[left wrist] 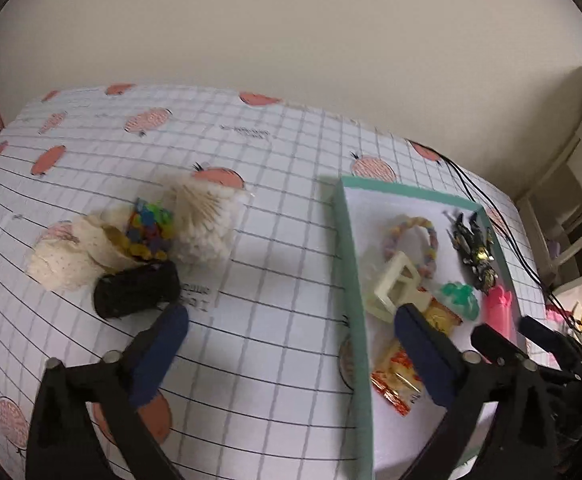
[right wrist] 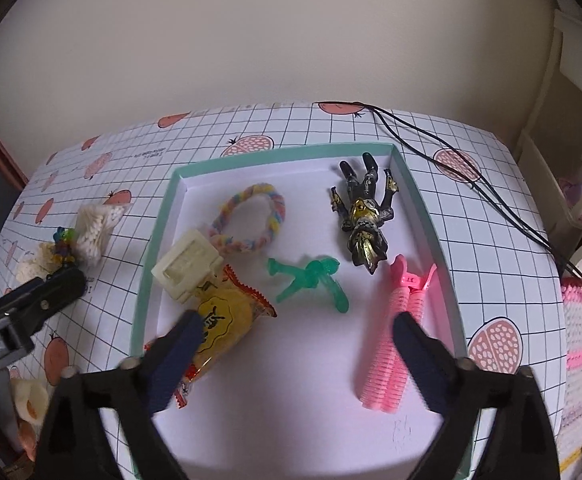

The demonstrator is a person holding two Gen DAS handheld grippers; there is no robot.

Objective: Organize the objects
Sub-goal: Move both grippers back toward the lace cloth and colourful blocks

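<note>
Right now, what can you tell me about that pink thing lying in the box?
The pink hair clip looks like moulded plastic: two long ribbed rollers side by side, joined at the far end by a pinch hinge with two flared tabs. It lies flat on the white floor of the green-rimmed box, close along its right wall. Nothing grips it; the right hand-held gripper hovers open above.

Only blurred, unreadable print shows on the tablecloth (left wrist: 251,280) and snack packet (right wrist: 219,320)
</note>
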